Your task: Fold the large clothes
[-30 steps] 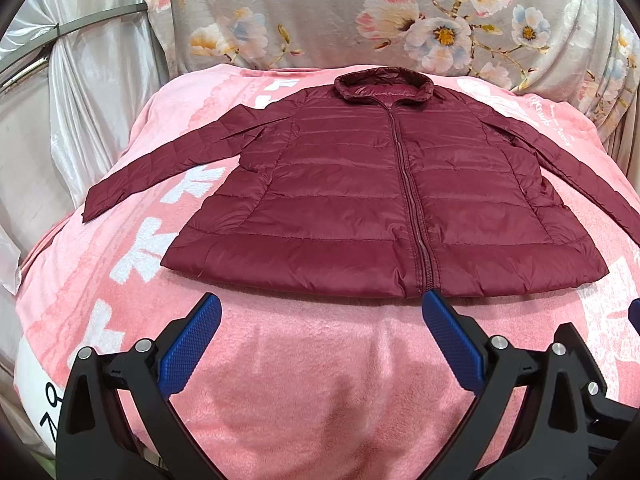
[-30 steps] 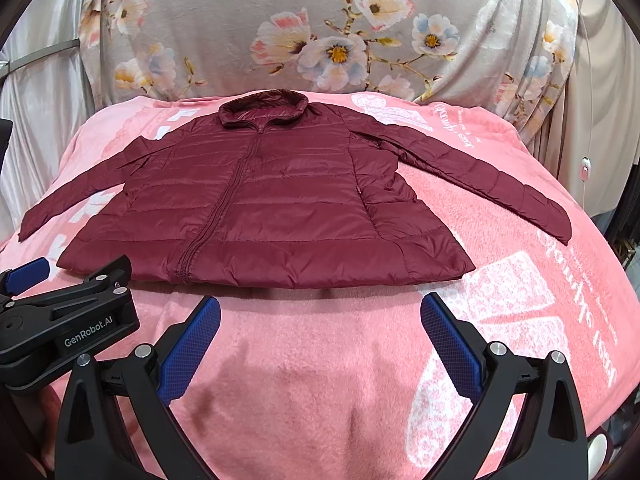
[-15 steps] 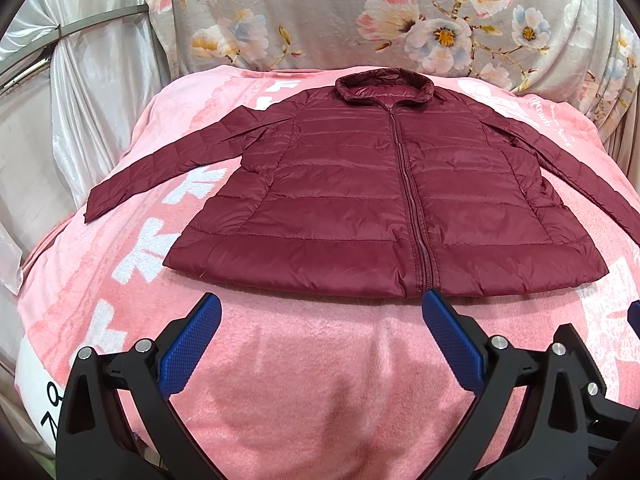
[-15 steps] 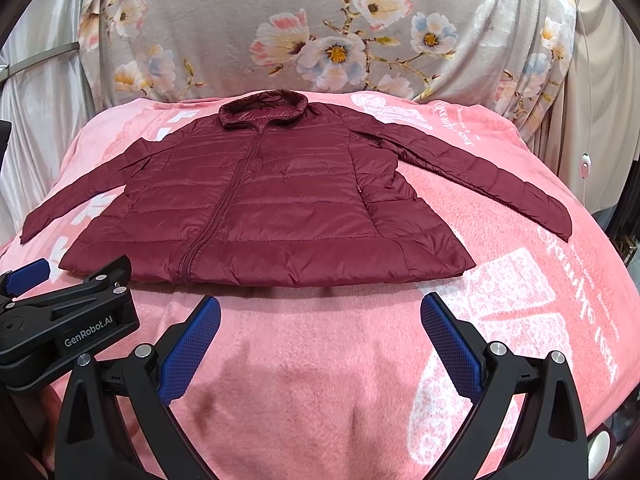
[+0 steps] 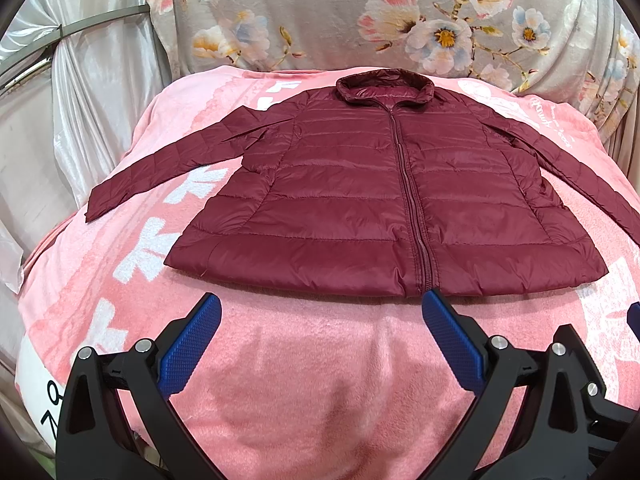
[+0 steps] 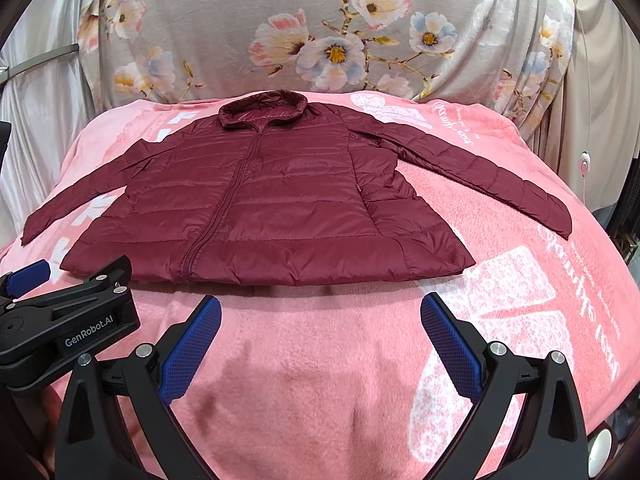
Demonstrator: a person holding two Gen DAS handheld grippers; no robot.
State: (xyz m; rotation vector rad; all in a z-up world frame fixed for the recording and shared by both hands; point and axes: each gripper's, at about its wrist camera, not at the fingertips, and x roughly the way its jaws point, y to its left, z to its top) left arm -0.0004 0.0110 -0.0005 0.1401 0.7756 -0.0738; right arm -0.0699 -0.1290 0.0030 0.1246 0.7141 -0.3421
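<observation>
A maroon quilted jacket [image 5: 360, 204] lies flat and zipped on a pink blanket, collar at the far side, both sleeves spread outward. It also shows in the right wrist view [image 6: 260, 208]. My left gripper [image 5: 320, 320] is open and empty, hovering just in front of the jacket's hem near the zipper. My right gripper [image 6: 320, 320] is open and empty, in front of the hem's right half. The left gripper's body [image 6: 68, 320] shows at the left of the right wrist view.
The pink blanket [image 5: 320, 380] with white lettering covers a raised surface that drops off at the left and right. A grey floral cloth [image 6: 320, 32] hangs behind. Silvery drapes [image 5: 80, 100] hang at the left. A white cord with a switch [image 6: 585, 166] hangs at the right.
Both views have shifted very slightly; the jacket has not moved and both grippers stay open.
</observation>
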